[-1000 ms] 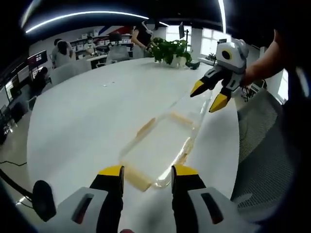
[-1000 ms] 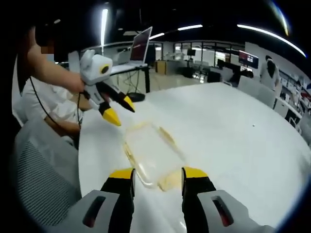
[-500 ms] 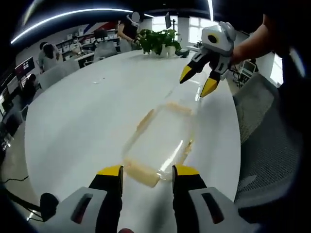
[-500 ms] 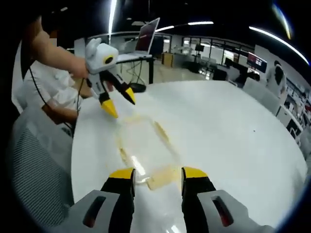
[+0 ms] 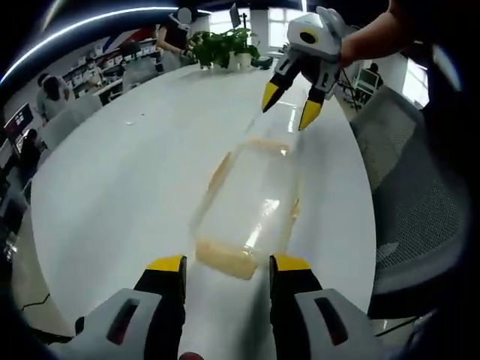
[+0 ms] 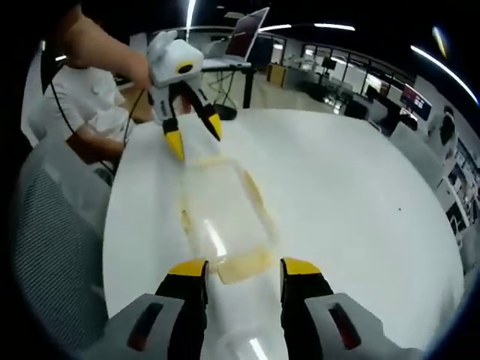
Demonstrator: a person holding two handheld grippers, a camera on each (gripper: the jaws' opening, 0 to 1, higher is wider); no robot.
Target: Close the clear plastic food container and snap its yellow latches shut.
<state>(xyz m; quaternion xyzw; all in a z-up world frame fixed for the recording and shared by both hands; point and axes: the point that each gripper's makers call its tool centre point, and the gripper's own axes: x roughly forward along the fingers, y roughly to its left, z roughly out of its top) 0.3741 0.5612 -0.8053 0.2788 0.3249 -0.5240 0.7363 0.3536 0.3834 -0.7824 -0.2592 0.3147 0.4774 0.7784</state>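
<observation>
In the left gripper view, the left gripper rises from the bottom with its yellow-tipped jaws spread and gripping nothing. The near short end of the clear plastic food container lies just ahead of the tips, where a yellow latch sits between them. The container rests lengthwise on the white table, near its right edge. At the container's far end the right gripper hangs just above the rim, jaws apart, held by a hand. A potted plant stands at the far side of the table, and a mesh chair sits to the right.

In the right gripper view, the right gripper shows its jaws spread, empty, with the container just ahead and a yellow latch between the tips. The left gripper hovers over the far end, jaws apart. A laptop stands beyond the table.
</observation>
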